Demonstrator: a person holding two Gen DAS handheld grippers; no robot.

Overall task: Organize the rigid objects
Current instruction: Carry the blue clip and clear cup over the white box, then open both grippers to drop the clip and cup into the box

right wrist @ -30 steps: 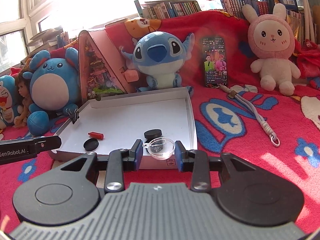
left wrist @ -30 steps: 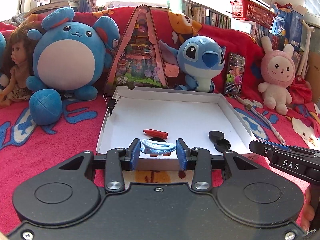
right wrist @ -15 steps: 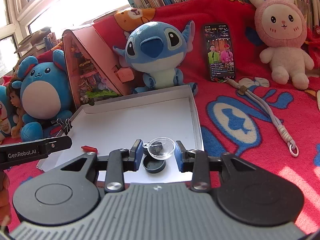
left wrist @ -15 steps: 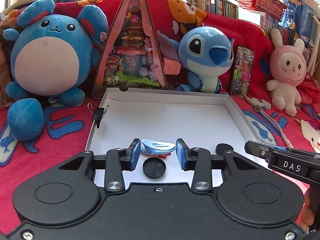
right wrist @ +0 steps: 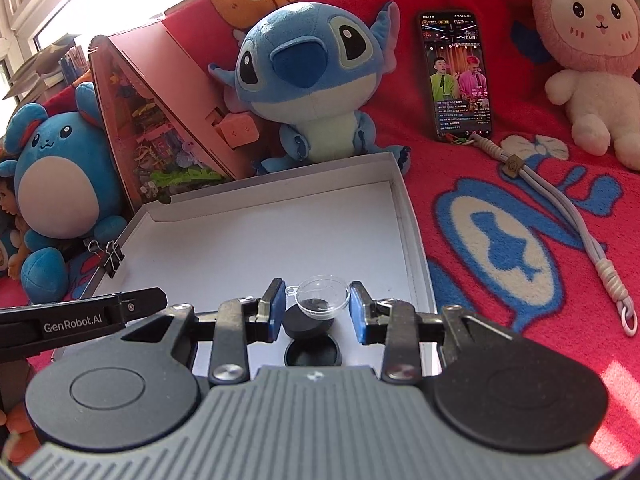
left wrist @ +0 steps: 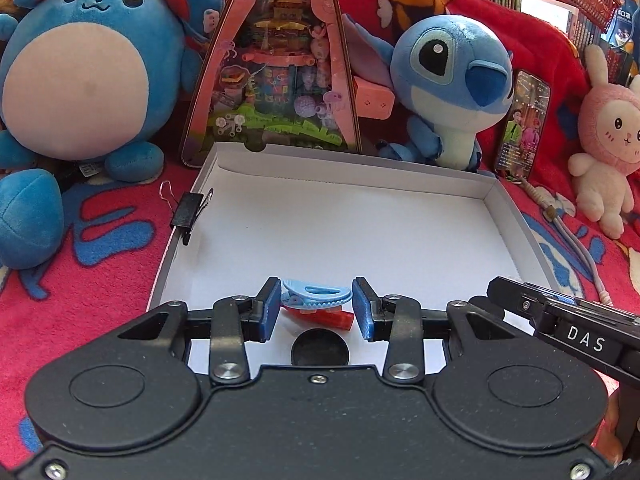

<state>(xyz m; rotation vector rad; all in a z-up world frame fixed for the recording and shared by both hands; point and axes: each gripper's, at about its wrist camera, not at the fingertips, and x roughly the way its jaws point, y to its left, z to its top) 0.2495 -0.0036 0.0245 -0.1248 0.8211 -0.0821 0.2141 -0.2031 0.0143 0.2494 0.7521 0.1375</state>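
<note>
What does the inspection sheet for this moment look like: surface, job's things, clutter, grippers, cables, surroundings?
Surface: red patterned blanket with a white tray on it.
Job's things: blue clip in the left gripper, over a red piece and a black disc; clear cup in the right gripper, over two black discs.
Clutter: binder clip on the tray's left wall.
Grippers: both over the tray's near end, jaws shut on their items.
Cables: grey lanyard from the phone.
Surroundings: plush toys, a pink toy box, books behind.
</note>
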